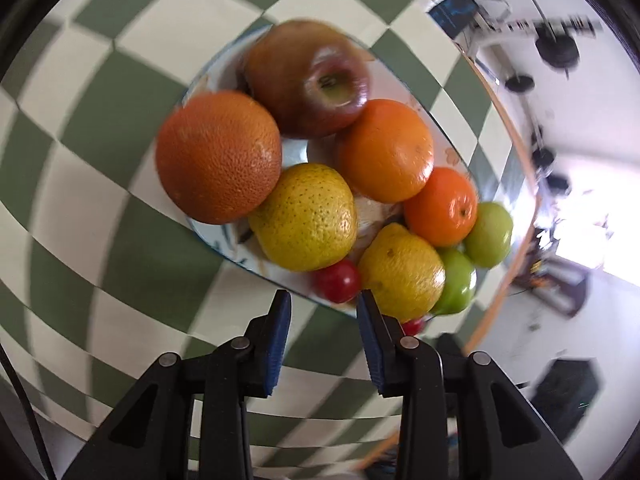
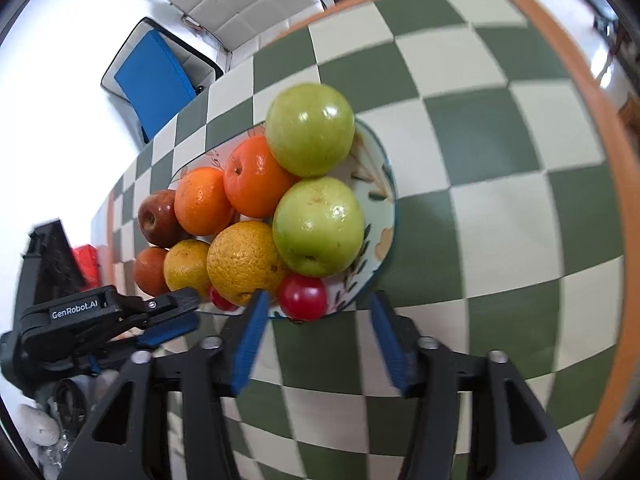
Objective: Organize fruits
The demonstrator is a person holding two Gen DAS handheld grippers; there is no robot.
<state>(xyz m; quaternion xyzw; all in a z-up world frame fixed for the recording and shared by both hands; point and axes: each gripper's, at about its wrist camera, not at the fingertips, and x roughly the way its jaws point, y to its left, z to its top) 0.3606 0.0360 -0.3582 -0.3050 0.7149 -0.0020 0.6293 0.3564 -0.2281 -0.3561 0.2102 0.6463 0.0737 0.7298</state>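
from the left, the left gripper [image 1: 323, 298] hangs just off the near rim of the plate [image 1: 280, 276], its blue-padded jaws spread apart with nothing between them; in the right wrist view it shows side-on at the plate's left end [image 2: 188, 312]. the plate sits on a green and cream checked tablecloth [image 1: 100, 200] and is packed: a dark orange [image 1: 218, 156] overhangs its left edge, a red apple [image 1: 306, 78] sits at the far end, a speckled yellow citrus [image 1: 306, 218] and a bright orange [image 1: 386, 150] fill the middle, then a second yellow citrus [image 1: 402, 272], a small mandarin [image 1: 440, 206] and two green apples [image 1: 488, 234] crowd the right rim. a small red fruit [image 1: 338, 282] lies at the near rim, just ahead of the left gripper's right pad. the right gripper [image 2: 316, 308] also stands parted and empty, just short of the rim by another small red fruit [image 2: 302, 296]. right of the plate the cloth lies bare up to the table's orange border [image 2: 592, 92].
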